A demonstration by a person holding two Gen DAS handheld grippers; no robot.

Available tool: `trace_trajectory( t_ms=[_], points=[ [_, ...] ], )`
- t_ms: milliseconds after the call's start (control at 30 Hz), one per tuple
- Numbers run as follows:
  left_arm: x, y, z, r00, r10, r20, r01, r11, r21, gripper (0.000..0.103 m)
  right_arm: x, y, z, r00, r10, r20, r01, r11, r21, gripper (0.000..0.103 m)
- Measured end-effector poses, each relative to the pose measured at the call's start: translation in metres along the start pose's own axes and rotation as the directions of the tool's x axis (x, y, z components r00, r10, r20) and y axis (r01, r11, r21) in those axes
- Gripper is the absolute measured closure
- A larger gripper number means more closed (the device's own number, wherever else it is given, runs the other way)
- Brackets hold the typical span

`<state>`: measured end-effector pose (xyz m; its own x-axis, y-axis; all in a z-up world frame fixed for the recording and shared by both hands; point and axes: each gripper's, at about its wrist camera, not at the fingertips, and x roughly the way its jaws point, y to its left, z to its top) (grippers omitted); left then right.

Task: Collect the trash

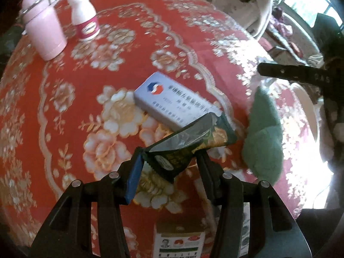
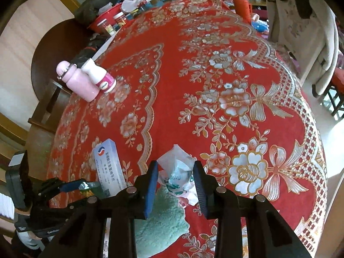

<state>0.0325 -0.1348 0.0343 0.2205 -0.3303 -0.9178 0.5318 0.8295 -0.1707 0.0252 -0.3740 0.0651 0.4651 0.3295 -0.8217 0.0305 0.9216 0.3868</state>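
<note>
My left gripper (image 1: 171,154) is shut on a dark green snack wrapper (image 1: 189,144) with a silver inside, held just above the red floral tablecloth (image 1: 86,99). My right gripper (image 2: 175,169) is shut on a crumpled white wrapper (image 2: 179,172) with green print, over the cloth. A white medicine box (image 1: 172,103) lies just beyond the green wrapper; it also shows in the right wrist view (image 2: 109,167). The left gripper (image 2: 71,188) shows at the lower left of the right wrist view, with the green wrapper (image 2: 90,188) in it.
A pink flask (image 1: 43,28) and a white bottle (image 1: 85,17) stand at the far left. A green fluffy cloth (image 2: 159,219) lies under my right gripper. A carton (image 1: 178,243) sits at the near edge. A chair with a coat (image 2: 301,28) stands far right. Clutter (image 2: 120,15) crowds the far end.
</note>
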Motion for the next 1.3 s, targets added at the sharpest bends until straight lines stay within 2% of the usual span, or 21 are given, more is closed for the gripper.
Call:
trace_trajectory(
  t_ms=[133, 167, 267, 300, 667, 1167, 1300],
  points=[
    [0.004, -0.001, 0.006, 1.0, -0.023, 0.002, 0.023, 1.0, -0.012, 0.056, -0.009, -0.001, 0.006, 1.0, -0.001, 0.026, 0.001, 1.0, 0.007, 0.071],
    [0.005, -0.001, 0.006, 1.0, -0.026, 0.001, 0.026, 1.0, -0.016, 0.059, -0.011, -0.002, 0.007, 0.999, -0.001, 0.032, 0.001, 1.0, 0.009, 0.071],
    [0.007, 0.001, 0.008, 0.999, -0.042, 0.006, 0.042, 0.998, -0.047, 0.082, -0.015, -0.003, 0.01, 0.999, -0.004, 0.042, 0.004, 1.0, 0.011, 0.071],
    [0.005, 0.003, 0.008, 0.999, -0.048, 0.011, 0.049, 0.997, -0.063, 0.087, -0.016, -0.004, 0.01, 0.999, -0.005, 0.045, 0.004, 1.0, 0.012, 0.071],
    [-0.018, 0.026, 0.004, 0.997, -0.025, 0.075, 0.042, 0.971, -0.234, 0.091, -0.023, -0.011, 0.007, 0.999, 0.014, 0.044, -0.014, 1.0, 0.02, 0.071],
    [-0.051, -0.029, 0.025, 0.984, -0.032, 0.176, 0.072, 0.972, -0.224, 0.091, -0.058, -0.017, -0.001, 0.997, 0.025, 0.078, -0.023, 0.999, -0.032, 0.071],
    [-0.053, -0.047, 0.028, 0.982, -0.032, 0.184, 0.071, 0.976, -0.206, 0.091, -0.061, -0.028, -0.006, 0.998, 0.029, 0.054, -0.028, 0.999, -0.016, 0.071]
  ],
)
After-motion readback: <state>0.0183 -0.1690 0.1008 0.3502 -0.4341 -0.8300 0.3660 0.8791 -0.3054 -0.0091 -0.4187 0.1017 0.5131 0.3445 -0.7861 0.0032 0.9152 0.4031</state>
